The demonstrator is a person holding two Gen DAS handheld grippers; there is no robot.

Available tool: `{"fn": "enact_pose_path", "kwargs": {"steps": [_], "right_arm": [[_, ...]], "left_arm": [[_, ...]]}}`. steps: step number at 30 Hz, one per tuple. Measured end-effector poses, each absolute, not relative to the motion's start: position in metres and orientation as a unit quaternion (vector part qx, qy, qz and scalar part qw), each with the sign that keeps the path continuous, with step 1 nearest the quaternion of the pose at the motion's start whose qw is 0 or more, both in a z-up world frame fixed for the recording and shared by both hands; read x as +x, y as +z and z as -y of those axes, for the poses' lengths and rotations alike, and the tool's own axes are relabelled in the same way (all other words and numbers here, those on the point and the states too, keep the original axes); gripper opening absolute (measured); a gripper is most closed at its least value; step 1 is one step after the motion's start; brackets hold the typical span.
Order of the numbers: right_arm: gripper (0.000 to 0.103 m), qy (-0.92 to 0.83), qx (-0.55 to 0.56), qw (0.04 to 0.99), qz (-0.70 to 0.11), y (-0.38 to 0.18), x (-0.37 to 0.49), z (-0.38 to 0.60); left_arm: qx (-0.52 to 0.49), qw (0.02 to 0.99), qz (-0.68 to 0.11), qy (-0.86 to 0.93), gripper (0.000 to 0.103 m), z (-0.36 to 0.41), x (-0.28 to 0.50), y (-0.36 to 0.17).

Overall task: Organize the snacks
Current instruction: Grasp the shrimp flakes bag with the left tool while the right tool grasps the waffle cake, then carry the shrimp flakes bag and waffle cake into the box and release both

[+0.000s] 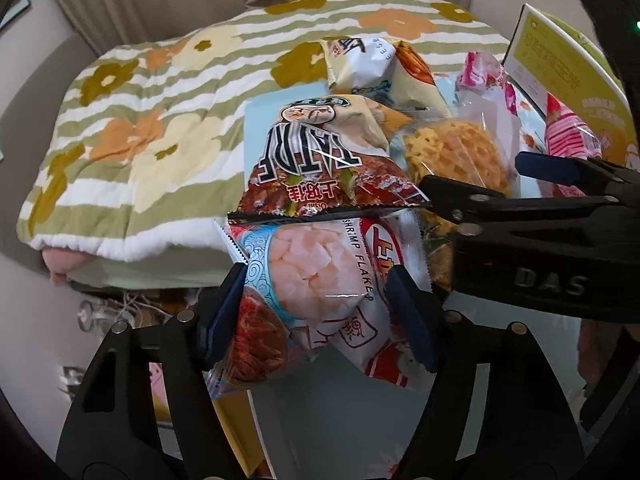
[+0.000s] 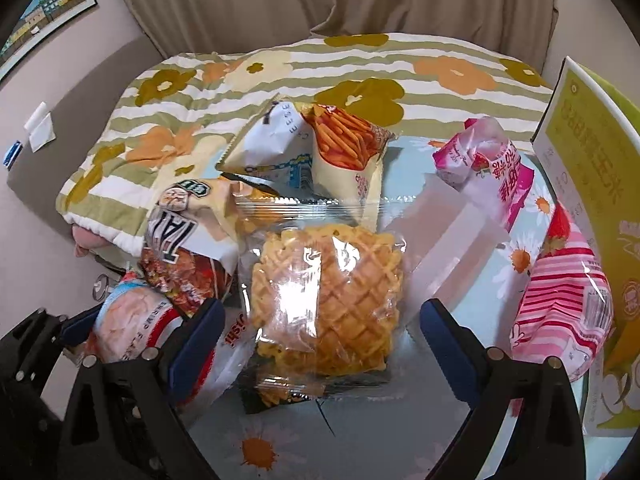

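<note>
So the left gripper point(image 1: 316, 312) has its blue pads squeezed onto the shrimp flakes bag point(image 1: 320, 280) at the near left edge of the daisy-print table point(image 2: 256, 452), grabbing it around the puffy middle, probably so it won't slip. Next over, the right gripper point(image 2: 320, 344) hangs wide open astride the waffle snack pack point(image 2: 324, 300), not pinching yet, lined up for the next grab I guess. Pink strawberry packs point(image 2: 560, 312) sit far right.
</note>
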State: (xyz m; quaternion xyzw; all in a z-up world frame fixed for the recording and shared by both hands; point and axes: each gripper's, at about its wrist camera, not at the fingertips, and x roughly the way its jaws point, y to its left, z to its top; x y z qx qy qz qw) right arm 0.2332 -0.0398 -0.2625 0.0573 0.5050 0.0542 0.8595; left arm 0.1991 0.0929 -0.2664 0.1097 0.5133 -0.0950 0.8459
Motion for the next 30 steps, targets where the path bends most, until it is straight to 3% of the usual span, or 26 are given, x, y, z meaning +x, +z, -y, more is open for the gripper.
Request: {"fn": "enact_pose_path", "kwargs": {"steps": [12,17,30], "right_arm": [[0.097,0.015,0.021,0.857,-0.515,-0.277,0.244,0.024],[0.076,0.020,0.012,0.855,-0.519,-0.284,0.238,0.022],[0.073,0.036,0.040,0.868,-0.494,-0.249,0.218,0.036]], "left_arm": [[0.115,0.845,-0.512,-0.099,0.066,-0.091,0.191,-0.266],[0.114,0.845,-0.513,-0.099,0.066,-0.090,0.191,-0.265],[0.101,0.851,-0.505,-0.103,0.065,-0.091,0.174,-0.249]]}}
